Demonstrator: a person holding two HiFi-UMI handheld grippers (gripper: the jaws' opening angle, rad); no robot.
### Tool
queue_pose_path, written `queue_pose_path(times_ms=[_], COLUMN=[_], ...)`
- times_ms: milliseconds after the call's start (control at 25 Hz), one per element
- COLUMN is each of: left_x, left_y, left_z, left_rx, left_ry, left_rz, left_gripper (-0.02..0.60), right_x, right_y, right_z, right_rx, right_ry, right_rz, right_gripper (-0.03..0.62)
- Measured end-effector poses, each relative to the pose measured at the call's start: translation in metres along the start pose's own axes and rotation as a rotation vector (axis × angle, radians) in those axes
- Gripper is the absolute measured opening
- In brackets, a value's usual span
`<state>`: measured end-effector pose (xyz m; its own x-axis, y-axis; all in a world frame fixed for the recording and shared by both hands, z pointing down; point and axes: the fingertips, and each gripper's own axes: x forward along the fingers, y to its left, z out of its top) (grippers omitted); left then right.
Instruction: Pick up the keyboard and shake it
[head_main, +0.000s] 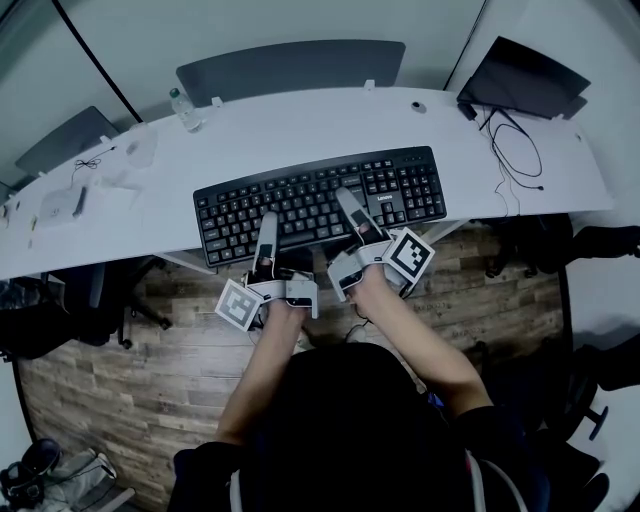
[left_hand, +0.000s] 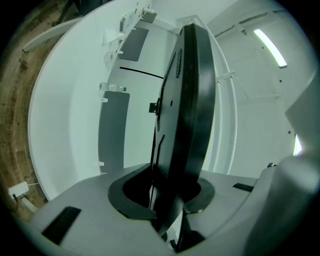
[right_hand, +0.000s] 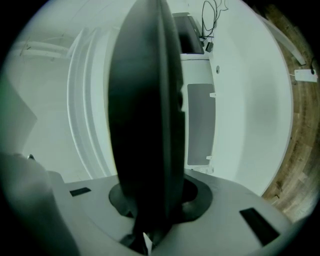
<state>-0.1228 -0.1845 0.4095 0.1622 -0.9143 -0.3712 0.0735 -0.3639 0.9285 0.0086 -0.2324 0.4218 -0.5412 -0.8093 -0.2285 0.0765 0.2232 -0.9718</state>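
Observation:
The black keyboard (head_main: 310, 200) is held over the white desk (head_main: 150, 200), with its near edge jutting past the desk's front. My left gripper (head_main: 266, 228) is shut on that near edge left of centre, one finger lying across the keys. My right gripper (head_main: 348, 205) is shut on the same edge right of centre. In the left gripper view the keyboard (left_hand: 187, 100) stands edge-on in the slot between the jaws. In the right gripper view the keyboard (right_hand: 145, 110) does the same and hides most of the scene behind it.
A water bottle (head_main: 184, 110) stands at the desk's back left, near small white items (head_main: 60, 205). A dark laptop (head_main: 520, 75) and looped cables (head_main: 515, 150) sit at the back right. A grey panel (head_main: 290, 65) runs behind the desk. Wooden floor (head_main: 150, 370) lies below.

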Motion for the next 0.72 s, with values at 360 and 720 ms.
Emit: queue_pose_path(times_ms=[360,720], left_x=[-0.009,-0.031], left_y=[-0.007,0.016], left_z=[-0.008,-0.018], left_rx=[0.041,0.254], left_ry=[0.079,0.244], left_rz=[-0.062,-0.013], left_gripper=[0.106,0.149], right_x=[-0.002,0.004], right_y=[0.012,0.043], right_z=[0.009,0.038], right_rx=[-0.055,-0.26], right_ry=[-0.002,-0.013], right_rz=[0.016,0.031], right_gripper=[0.091,0.091])
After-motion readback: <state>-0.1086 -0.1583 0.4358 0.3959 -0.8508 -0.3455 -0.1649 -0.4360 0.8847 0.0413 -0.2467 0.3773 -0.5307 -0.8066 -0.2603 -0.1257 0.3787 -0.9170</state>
